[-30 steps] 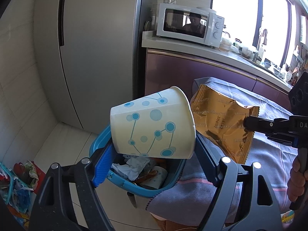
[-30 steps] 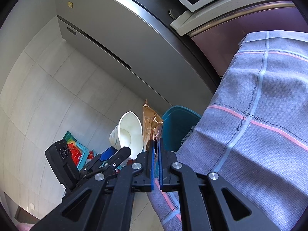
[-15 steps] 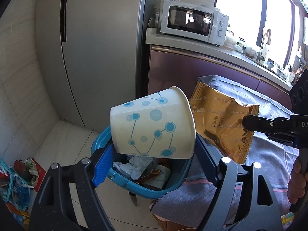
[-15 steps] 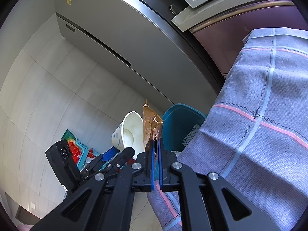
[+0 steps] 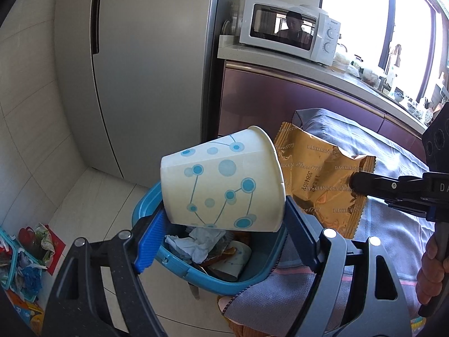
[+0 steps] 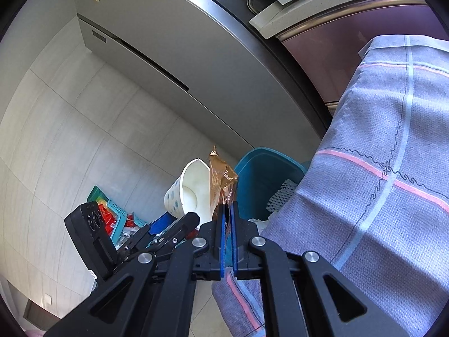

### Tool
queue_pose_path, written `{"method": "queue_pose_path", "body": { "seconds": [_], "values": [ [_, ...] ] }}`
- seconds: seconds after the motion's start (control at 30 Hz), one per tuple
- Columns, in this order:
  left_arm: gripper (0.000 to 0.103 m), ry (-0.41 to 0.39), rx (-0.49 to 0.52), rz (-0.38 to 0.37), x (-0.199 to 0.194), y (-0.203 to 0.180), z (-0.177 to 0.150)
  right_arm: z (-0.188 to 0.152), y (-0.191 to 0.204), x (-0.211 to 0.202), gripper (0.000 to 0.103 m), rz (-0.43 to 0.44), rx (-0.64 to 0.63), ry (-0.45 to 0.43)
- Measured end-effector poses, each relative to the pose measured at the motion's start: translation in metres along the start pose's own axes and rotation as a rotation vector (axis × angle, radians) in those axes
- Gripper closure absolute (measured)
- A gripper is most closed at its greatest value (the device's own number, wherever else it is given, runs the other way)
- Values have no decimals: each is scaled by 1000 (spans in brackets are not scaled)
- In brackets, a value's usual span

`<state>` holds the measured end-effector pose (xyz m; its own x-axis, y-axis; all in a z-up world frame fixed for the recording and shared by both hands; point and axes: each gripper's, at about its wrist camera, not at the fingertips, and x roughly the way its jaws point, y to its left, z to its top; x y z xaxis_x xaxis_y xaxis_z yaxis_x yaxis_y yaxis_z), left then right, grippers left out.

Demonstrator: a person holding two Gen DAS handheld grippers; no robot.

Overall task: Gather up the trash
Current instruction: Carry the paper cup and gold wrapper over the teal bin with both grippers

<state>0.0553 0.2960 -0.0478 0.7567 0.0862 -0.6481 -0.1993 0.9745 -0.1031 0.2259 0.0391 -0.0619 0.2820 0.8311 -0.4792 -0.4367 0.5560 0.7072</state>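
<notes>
Kitchen floor, blue bin [image 5: 213,280] below, left gripper [image 5: 224,224] jaws clamping paper cup [image 5: 221,185], right gripper [image 6: 228,213] jaws pinching gold wrapper [image 5: 317,179]

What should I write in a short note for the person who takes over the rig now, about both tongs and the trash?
Left tongs: shut on the paper cup, held on its side above the blue bin.
Right tongs: shut on the edge of the gold snack wrapper, held beside the cup, over the edge of the cloth-covered table.
Done: the bin already holds crumpled tissue and another cup.
Left: drop the cup and the wrapper into the bin; neither is released yet.
</notes>
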Motion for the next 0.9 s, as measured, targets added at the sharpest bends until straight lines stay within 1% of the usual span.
{"method": "queue_pose_path", "body": {
  "seconds": [0.57, 0.9],
  "values": [
    [25, 18, -17, 17, 12, 5, -2, 1, 4, 14, 100, -11, 5, 18],
    [25, 37, -23, 26, 24, 9, -1, 1, 7, 25, 100, -32, 2, 39]
  ]
}}
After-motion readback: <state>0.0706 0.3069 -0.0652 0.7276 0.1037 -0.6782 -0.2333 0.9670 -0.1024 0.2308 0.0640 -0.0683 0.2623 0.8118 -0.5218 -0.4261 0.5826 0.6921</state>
